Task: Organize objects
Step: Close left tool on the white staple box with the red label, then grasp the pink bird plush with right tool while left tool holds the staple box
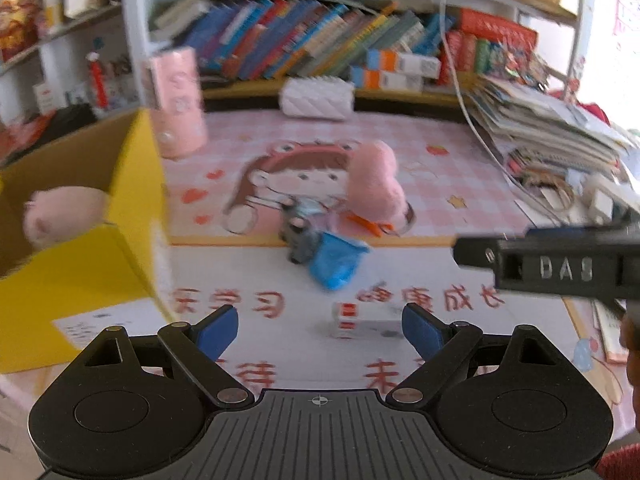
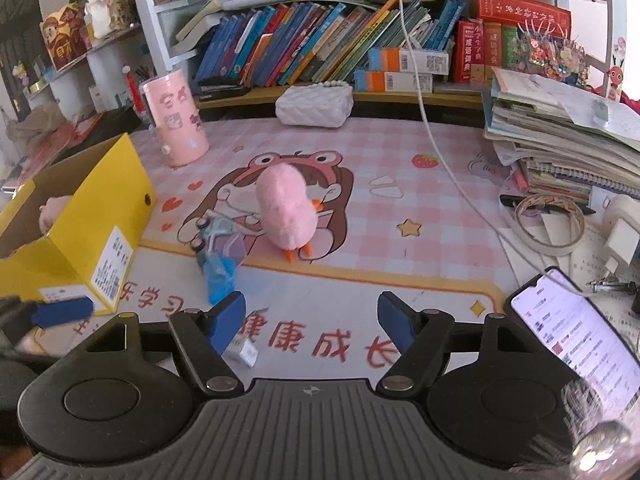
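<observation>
A pink plush bird (image 2: 285, 212) with orange feet stands on the pink desk mat (image 2: 400, 168); the left wrist view shows the plush bird (image 1: 374, 184) too. In front of it lie a small grey toy car (image 1: 298, 236) and a blue packet (image 1: 336, 264). Closer in sits a small white box with red marks (image 1: 362, 318). My left gripper (image 1: 320, 328) is open just short of that box. My right gripper (image 2: 312, 318) is open over the mat with nothing between its pads; the white box (image 2: 244, 352) lies by its left finger. A yellow cardboard box (image 2: 88, 232) at left holds another pink plush (image 1: 64, 212).
A pink cylinder holder (image 2: 176, 120) and a white quilted pouch (image 2: 314, 106) stand at the back under a shelf of books (image 2: 320, 44). A paper stack (image 2: 560, 140), tape roll (image 2: 548, 216) and a lit phone (image 2: 576, 336) crowd the right side. A white cable (image 2: 440, 152) crosses the mat.
</observation>
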Tool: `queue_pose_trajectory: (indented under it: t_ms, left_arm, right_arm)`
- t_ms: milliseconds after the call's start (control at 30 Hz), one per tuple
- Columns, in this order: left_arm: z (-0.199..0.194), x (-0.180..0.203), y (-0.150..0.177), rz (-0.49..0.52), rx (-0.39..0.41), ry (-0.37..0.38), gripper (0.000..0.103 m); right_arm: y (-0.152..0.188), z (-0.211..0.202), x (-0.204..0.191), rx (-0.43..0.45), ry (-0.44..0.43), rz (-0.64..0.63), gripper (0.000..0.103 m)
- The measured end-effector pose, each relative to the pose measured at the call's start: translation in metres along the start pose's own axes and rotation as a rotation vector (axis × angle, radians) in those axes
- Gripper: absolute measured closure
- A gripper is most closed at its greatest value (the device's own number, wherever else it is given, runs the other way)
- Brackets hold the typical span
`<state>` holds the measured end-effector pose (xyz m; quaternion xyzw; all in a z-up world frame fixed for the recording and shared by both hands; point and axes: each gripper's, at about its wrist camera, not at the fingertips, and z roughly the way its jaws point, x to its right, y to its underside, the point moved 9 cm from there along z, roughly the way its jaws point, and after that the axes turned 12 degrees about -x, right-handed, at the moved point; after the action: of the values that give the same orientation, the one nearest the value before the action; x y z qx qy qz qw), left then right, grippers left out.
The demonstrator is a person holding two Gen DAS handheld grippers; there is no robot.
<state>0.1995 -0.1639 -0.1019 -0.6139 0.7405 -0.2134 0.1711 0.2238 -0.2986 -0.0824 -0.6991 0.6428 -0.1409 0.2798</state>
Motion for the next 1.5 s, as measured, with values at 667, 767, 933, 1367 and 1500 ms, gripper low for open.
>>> queue_pose_trajectory:
  t_ms: [667, 767, 933, 1367, 1500]
  left_arm:
    - [0.056, 0.025, -0.004, 0.007, -0.109, 0.029, 0.05]
    - [0.052, 0.018, -0.004, -0.02, -0.108, 0.047, 0.051]
    - [0.035, 0.003, -0.007, -0.055, -0.058, 0.041, 0.051]
    - [-0.01, -0.036, -0.003, -0.13, 0.041, -0.041, 0.051]
    - [-0.019, -0.044, 0.0, -0.15, 0.059, -0.055, 0.051]
  right_arm:
    - [-0.011, 0.008, 0.032, -0.004, 0.065, -0.014, 0.031]
    - [-0.012, 0.01, 0.031, -0.005, 0.059, -0.015, 0.03]
    - [-0.016, 0.016, 0.021, -0.009, 0.031, -0.021, 0.03]
    - [-0.029, 0.034, -0.005, -0.009, -0.003, -0.064, 0.019]
    - [-0.026, 0.038, -0.008, -0.02, -0.005, -0.06, 0.015]
